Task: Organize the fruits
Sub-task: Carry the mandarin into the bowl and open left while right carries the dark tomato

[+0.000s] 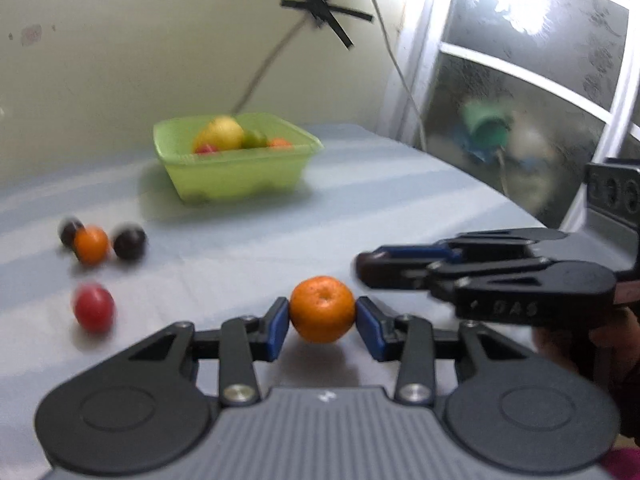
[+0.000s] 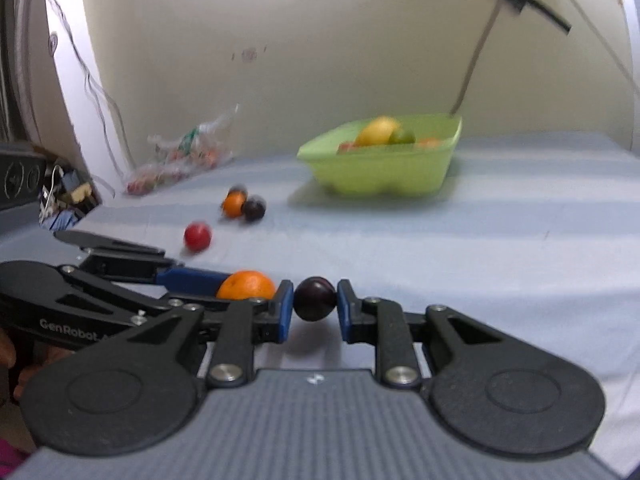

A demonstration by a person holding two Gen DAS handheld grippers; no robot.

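My left gripper (image 1: 322, 320) is shut on an orange mandarin (image 1: 322, 309), held a little above the cloth; that same mandarin (image 2: 246, 285) shows at the left of the right wrist view. My right gripper (image 2: 315, 305) is shut on a dark plum (image 2: 315, 298), and in the left wrist view its black body (image 1: 480, 276) lies just right of the mandarin. A green tub (image 1: 236, 172) (image 2: 384, 170) stands farther back holding a yellow fruit, a green one and red and orange ones. Loose on the cloth lie a red fruit (image 1: 94, 308) (image 2: 197, 236), another mandarin (image 1: 91, 244) (image 2: 233, 204) and two dark plums (image 1: 129, 242) (image 2: 254, 208).
A pale blue striped cloth (image 1: 400, 208) covers the table. A clear plastic bag with fruit (image 2: 180, 156) lies at the back left by the wall. A frosted window (image 1: 540, 80) borders the table on the right. Cables taped to the wall (image 1: 324, 8) hang behind the tub.
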